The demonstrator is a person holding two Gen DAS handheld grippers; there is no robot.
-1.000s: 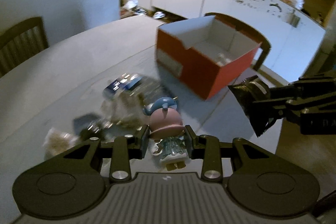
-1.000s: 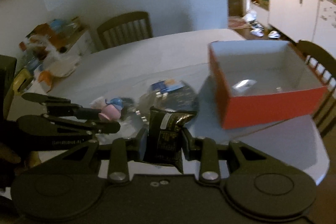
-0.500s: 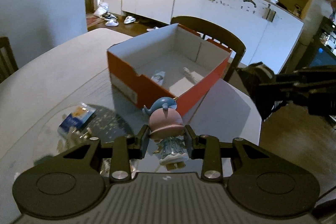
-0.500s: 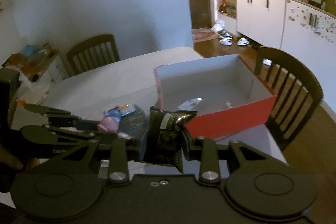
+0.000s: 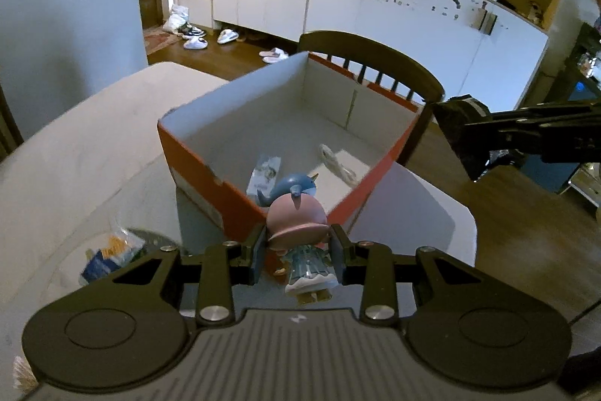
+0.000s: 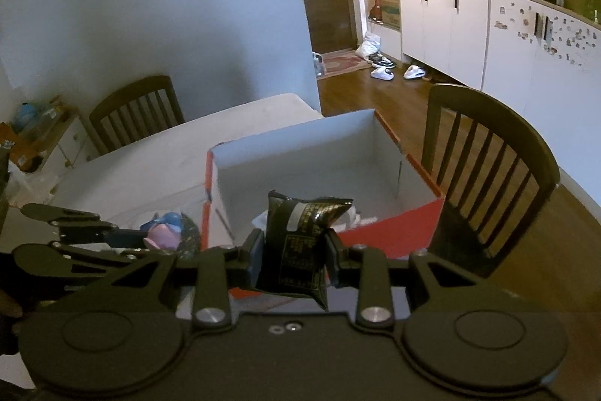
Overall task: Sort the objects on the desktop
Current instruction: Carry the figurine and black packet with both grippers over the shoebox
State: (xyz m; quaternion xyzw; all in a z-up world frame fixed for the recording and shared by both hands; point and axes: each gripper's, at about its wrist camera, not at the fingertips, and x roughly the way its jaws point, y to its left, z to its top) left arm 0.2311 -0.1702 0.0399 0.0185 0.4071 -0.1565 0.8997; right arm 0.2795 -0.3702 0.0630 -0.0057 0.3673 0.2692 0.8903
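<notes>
Red cardboard walls and a pale inside mark the open box (image 5: 285,153) you are sorting into, and both your loads are now lined up on it. Your left tongs (image 5: 298,252) are closed on a small figurine (image 5: 300,228) with a pink cap and a blue whale on top, pinched at the head so the dress and feet hang free below the pads; it hangs just short of the box's near corner, above the worktop (image 5: 75,153). Your right tongs (image 6: 293,252) are clamped across the lower half of a black foil packet (image 6: 300,243), which stands upright between the fingers and sits over the near red wall as seen from that wrist. From the left wrist the same packet shows out beyond the box's right side, so it is probably not over the opening yet (fisheye views make this hard to settle).

Inside the box lie a small clear sachet (image 5: 265,171) and a pale cord-like item (image 5: 336,166), so the middle and far floor are the free landing spots. A blue and white wrapper (image 5: 109,256) waits on the worktop to your left. Carry each load over the rim before letting go, since a release at the edge could drop it outside.
</notes>
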